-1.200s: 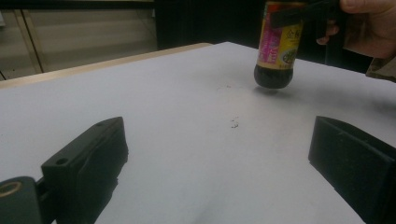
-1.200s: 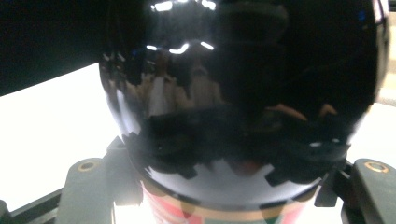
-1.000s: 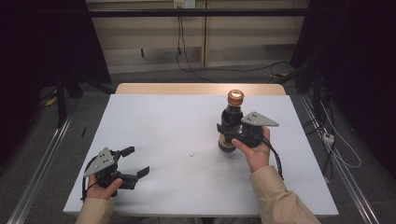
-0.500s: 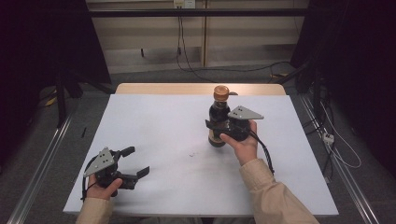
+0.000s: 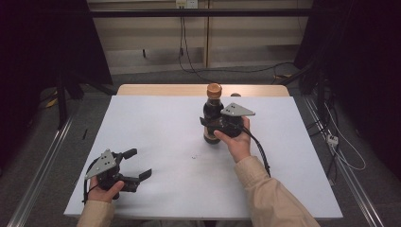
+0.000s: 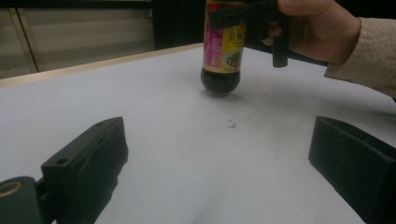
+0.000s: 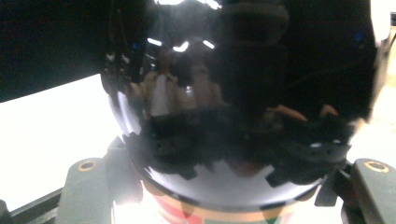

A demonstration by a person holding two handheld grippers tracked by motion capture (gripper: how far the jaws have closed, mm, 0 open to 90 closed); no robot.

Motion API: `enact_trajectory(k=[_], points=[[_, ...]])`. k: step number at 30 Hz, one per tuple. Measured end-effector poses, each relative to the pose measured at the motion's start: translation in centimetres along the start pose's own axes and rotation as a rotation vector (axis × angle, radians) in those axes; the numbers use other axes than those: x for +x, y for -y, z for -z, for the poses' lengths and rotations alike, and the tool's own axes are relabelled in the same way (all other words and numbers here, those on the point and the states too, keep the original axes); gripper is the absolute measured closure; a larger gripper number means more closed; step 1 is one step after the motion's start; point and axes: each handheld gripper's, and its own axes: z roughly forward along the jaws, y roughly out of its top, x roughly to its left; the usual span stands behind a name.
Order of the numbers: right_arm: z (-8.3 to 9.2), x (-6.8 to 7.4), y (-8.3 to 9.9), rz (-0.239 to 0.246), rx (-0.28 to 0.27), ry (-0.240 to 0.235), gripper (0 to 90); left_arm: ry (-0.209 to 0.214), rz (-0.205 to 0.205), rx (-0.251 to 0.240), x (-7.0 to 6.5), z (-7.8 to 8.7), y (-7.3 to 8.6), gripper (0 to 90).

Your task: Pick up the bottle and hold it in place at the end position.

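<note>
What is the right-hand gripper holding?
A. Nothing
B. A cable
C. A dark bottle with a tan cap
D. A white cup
C: the right gripper is clamped around the dark bottle, while the left gripper sits open on the table.

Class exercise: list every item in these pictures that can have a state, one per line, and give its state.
Bottle: upright, capped, dark liquid inside, gripped around its body.
Cap: on the bottle, closed.
Right gripper: jaws shut on the bottle.
Left gripper: jaws open, nothing between them.
Table: white top, a small speck near its middle.
</note>
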Motion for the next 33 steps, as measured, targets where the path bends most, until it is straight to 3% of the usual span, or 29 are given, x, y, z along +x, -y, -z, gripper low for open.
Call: enact_trajectory(k=[15, 33], points=[[-2.0, 0.4, 0.3, 0.007, -0.011, -0.013, 31.3, 0.002, 0.014, -0.007, -0.1, -0.1, 0.0, 4.1], [-2.6, 0.6, 0.7, 0.028, -0.009, -0.058, 31.1, 0.009, 0.017, -0.004, -0.1, -0.2, 0.1, 4.1]])
